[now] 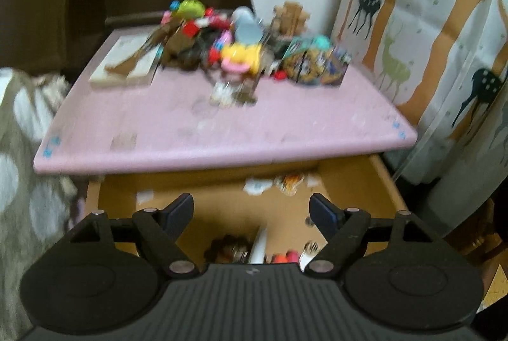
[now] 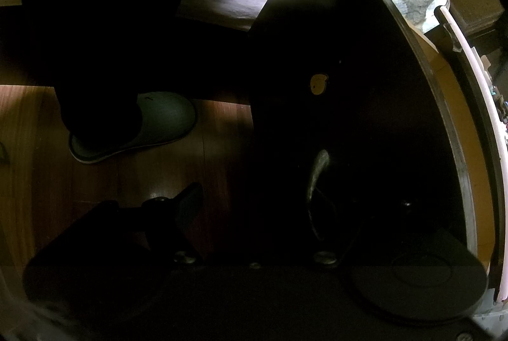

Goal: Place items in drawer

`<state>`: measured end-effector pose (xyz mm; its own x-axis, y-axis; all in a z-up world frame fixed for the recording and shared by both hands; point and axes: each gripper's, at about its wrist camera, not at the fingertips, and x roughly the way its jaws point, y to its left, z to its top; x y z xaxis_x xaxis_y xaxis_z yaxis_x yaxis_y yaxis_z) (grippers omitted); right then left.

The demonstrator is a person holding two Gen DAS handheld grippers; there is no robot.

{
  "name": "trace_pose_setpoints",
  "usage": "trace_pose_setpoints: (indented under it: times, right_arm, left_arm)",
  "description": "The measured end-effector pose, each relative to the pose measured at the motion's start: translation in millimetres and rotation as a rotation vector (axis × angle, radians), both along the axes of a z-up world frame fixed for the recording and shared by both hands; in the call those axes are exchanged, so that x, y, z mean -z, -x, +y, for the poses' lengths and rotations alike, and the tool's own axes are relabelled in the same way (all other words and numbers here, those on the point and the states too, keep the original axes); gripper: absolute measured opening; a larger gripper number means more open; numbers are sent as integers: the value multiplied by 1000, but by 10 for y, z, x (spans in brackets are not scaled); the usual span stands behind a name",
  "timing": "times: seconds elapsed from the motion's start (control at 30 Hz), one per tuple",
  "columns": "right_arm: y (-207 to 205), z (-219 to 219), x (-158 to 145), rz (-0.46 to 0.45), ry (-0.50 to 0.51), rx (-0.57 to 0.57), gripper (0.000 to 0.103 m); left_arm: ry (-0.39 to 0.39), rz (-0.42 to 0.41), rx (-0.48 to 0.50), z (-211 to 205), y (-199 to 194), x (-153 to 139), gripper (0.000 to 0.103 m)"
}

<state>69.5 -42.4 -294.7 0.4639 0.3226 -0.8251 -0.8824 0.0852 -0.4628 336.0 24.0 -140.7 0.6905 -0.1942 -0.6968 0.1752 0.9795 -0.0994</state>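
Note:
The left wrist view is blurred. My left gripper (image 1: 250,207) hangs open over the pulled-out wooden drawer (image 1: 222,207), nothing between its fingers. Small items (image 1: 231,249) and stickers (image 1: 285,182) lie in the drawer. On the pink tabletop (image 1: 222,125) above it sits a pile of colourful toys (image 1: 238,46). The right wrist view is very dark. There my right gripper (image 2: 254,207) stands wide against the dark drawer front (image 2: 349,87), which carries a yellow sticker (image 2: 318,84). A silvery handle (image 2: 317,173) shows near the right finger; I cannot make out any contact.
A flat board (image 1: 127,62) lies at the table's left rear. A deer-print curtain (image 1: 428,23) hangs on the right, patterned cloth (image 1: 19,134) on the left. A person's slippered foot (image 2: 143,128) stands on the wooden floor (image 2: 31,150).

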Motion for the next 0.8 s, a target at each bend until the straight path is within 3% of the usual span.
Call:
trace_pose_setpoints:
  times: [0.23, 0.43, 0.53, 0.7, 0.8]
  right_arm:
    - [8, 1, 5, -1, -1, -2, 77]
    - [9, -5, 11, -2, -1, -5, 77]
    - [9, -8, 14, -2, -2, -7, 77]
    - [14, -22, 11, -2, -3, -11, 77]
    - [19, -36, 10, -4, -6, -16, 77]
  left_arm:
    - [-20, -70, 99, -321, -353, -186, 80]
    - [-122, -160, 205, -706, -732, -338, 80]
    - [-138, -167, 247, -844, -957, -354, 80]
    - [-246, -177, 334, -1019, -1282, -308, 80]
    - [-271, -168, 379, -1046, -1454, -269, 80]
